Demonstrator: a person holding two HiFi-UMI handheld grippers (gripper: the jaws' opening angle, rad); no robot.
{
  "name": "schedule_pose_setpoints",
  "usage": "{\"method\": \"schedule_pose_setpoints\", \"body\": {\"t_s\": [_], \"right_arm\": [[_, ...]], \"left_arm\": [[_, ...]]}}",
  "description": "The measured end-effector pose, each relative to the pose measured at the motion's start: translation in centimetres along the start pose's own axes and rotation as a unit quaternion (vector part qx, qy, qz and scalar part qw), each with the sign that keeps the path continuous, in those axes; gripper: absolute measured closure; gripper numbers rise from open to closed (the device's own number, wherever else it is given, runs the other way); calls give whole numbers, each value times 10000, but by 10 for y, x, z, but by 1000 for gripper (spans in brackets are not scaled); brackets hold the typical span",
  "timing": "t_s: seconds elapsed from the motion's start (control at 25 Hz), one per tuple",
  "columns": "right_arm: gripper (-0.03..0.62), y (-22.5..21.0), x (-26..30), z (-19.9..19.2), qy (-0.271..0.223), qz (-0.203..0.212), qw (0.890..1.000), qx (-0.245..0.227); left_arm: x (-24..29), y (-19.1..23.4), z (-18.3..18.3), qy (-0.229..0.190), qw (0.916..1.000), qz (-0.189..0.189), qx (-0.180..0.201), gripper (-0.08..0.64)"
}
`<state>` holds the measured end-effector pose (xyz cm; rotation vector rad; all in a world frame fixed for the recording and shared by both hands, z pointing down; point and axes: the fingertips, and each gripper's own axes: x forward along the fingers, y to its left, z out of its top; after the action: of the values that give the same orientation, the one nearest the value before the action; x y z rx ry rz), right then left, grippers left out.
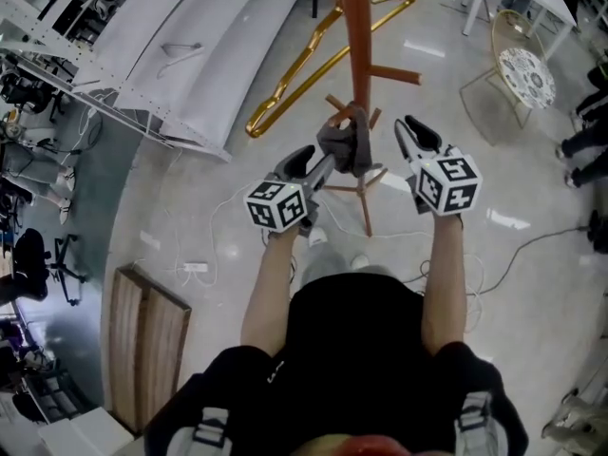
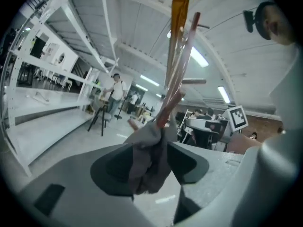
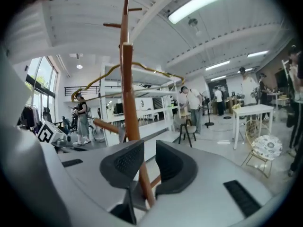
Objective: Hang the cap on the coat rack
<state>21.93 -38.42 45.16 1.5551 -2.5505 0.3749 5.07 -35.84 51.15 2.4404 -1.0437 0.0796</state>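
Jaws of the left gripper stand wide apart, with grey cloth of the cap hanging loose between the pads and not pinched. Those of the right gripper stand partly apart with nothing between them, and the brown pole of the coat rack shows beyond the gap. In the head view the pale glossy floor fills most of the frame. White shelving slants across the upper left. The coat rack rises from the centre to the top edge, its short pegs sticking out around the pole and its legs spread on the floor below. A wooden panel stands at the lower left. A gold frame lies slantwise between the shelving and the rack, and a wire chair with a round patterned seat sits at the upper right. Thin white cables trail over the floor near the rack's foot. The cap sits at the middle of the frame, draped over a peg just beside the pole, between the two grippers. The left gripper's tips are at the cap's left side. The right gripper is held apart from it, on the other side of the pole.
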Motion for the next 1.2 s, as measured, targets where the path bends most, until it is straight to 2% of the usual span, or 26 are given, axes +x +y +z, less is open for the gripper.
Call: {"method": "schedule_pose_setpoints", "body": {"t_s": [0.08, 0.12, 0.24, 0.36, 0.44, 0.6, 0.72, 0.84, 1.2], "right_arm": [[557, -15, -4, 32, -348, -235, 9991, -58], [575, -20, -5, 46, -488, -330, 9982, -55], [586, -26, -11, 76, -820, -569, 9950, 48], [595, -15, -24, 84, -1047, -762, 9914, -198], [597, -5, -28, 81, -1114, -812, 9897, -379], [597, 5, -32, 74, -1098, -817, 9900, -332], [598, 15, -32, 75, -1114, -725, 9903, -415], [598, 22, -33, 79, -1153, -613, 9904, -460], [598, 34, -35, 80, -1161, -488, 9908, -500]], "left_arm": [[0, -17, 33, -466, 9986, -78, 224, 357], [1, -24, 46, -649, 9974, -57, 315, 389], [0, -49, 71, -1012, 9935, -98, 520, 561], [-4, -80, 77, -1097, 9903, -81, 851, 561], [-10, -92, 87, -1264, 9858, 164, 1092, 561], [-21, -100, 122, -1770, 9711, 734, 1426, 561], [-28, -89, 134, -1926, 9656, 1151, 1313, 561], [-32, -80, 135, -1912, 9651, 1360, 1163, 561], [-37, -70, 130, -1782, 9664, 1520, 1055, 561]]}}
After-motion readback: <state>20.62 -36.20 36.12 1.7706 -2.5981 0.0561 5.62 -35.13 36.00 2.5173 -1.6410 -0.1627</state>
